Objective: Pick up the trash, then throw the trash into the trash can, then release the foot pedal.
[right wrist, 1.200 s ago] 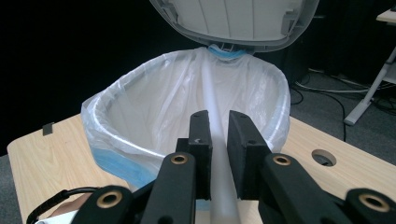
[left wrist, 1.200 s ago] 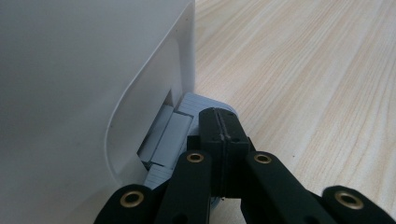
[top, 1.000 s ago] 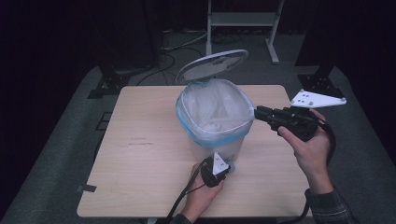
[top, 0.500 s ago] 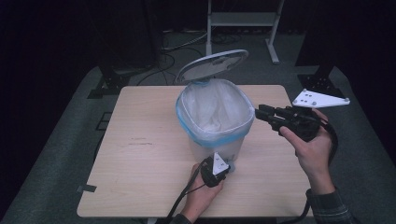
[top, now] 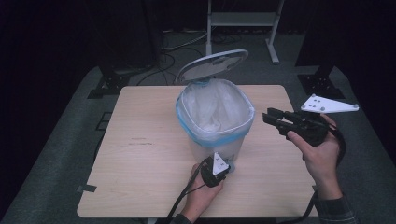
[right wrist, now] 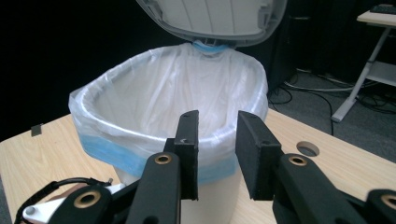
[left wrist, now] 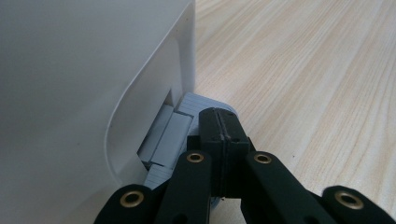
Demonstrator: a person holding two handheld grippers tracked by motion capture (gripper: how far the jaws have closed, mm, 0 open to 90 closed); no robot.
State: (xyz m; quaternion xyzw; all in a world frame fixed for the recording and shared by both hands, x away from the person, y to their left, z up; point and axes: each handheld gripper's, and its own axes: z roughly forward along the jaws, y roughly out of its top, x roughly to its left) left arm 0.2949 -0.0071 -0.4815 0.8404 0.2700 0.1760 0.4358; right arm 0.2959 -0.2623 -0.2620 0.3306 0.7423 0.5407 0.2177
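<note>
A white pedal bin (top: 219, 140) stands mid-table with its lid (top: 212, 65) tipped up. A clear bag with a blue band (top: 210, 137) lines it and folds over the rim. My left gripper (top: 228, 167) is at the bin's foot, shut, its joined tips (left wrist: 218, 116) resting on the grey pedal (left wrist: 196, 103). My right gripper (top: 270, 116) hovers level just right of the rim, apart from it. In the right gripper view its jaws (right wrist: 217, 126) have just been opening, with nothing between them, and the lined bin (right wrist: 140, 140) and lid (right wrist: 215, 14) lie ahead.
The wooden table (top: 140, 154) has a cable hole (right wrist: 307, 148) near its far right edge. A white metal stand (top: 243, 18) and loose cables (top: 182, 44) are on the dark floor behind. Cables trail from both grippers toward the front edge.
The right gripper's jaws have parted, and it has drawn back slightly to the right, off the bin's rim. The left gripper and the raised lid have stayed put.
</note>
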